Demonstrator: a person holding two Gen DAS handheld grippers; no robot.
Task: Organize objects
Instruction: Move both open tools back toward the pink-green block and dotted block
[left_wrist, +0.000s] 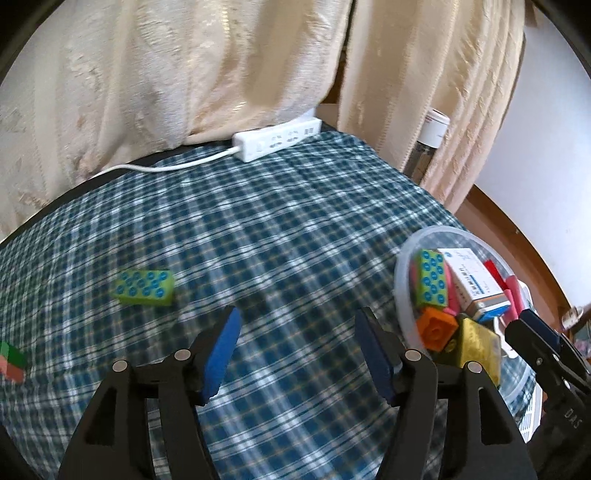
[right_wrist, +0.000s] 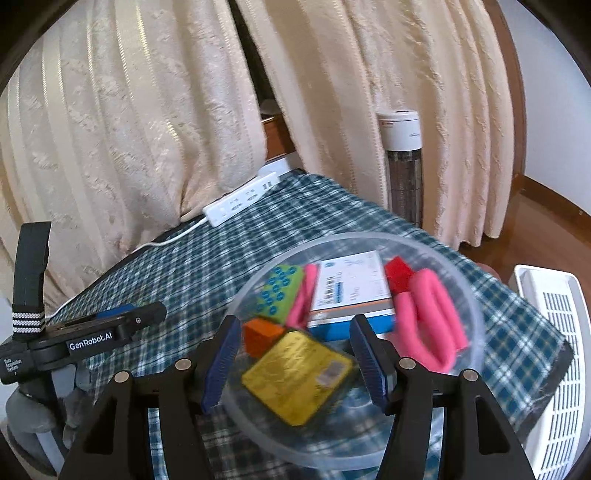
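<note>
A clear round bowl (right_wrist: 476, 295) on the checked tablecloth holds a green dotted block (right_wrist: 279, 293), an orange brick (right_wrist: 262, 334), a yellow packet (right_wrist: 297, 376), a white and blue box (right_wrist: 351, 291), a red block (right_wrist: 399, 275) and pink foam pieces (right_wrist: 432, 314). My right gripper (right_wrist: 293, 354) is open and empty above the bowl's near side. My left gripper (left_wrist: 297, 349) is open and empty over the cloth, left of the bowl (left_wrist: 400, 273). A second green dotted block (left_wrist: 144, 288) lies on the cloth ahead and left of it. A green and pink piece (left_wrist: 13, 363) lies at the far left edge.
A white power strip (left_wrist: 277, 142) with its cable lies at the table's far edge under cream curtains (left_wrist: 184, 74). A white slatted crate (right_wrist: 557, 354) stands right of the table. A tall white and grey appliance (right_wrist: 402, 166) stands behind the table.
</note>
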